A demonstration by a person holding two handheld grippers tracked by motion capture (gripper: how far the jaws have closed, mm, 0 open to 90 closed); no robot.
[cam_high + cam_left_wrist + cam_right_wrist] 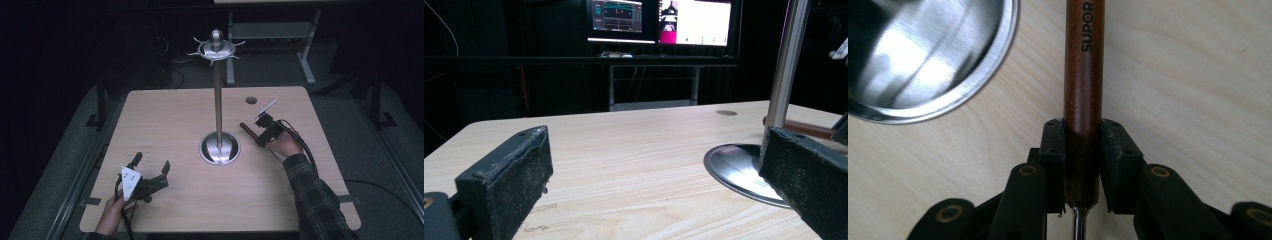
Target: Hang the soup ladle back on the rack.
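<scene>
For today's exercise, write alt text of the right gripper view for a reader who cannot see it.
The right gripper clamps its two black jaws on a brown wooden handle printed SUPOR, which lies on the pale wooden table and runs up out of the picture. A thin metal shank continues from the handle's lower end, and the shiny round stand base sits upper left, apart from the handle.

We counted one wooden table (175, 200), and on it one steel stand (218, 100) with one round base (220, 148). One brown wooden handle (1084, 75) lay beside that base. There were two grippers, the left gripper (151, 166) and the right gripper (1083, 150). Behind the table we counted two lit monitors (659, 21).
</scene>
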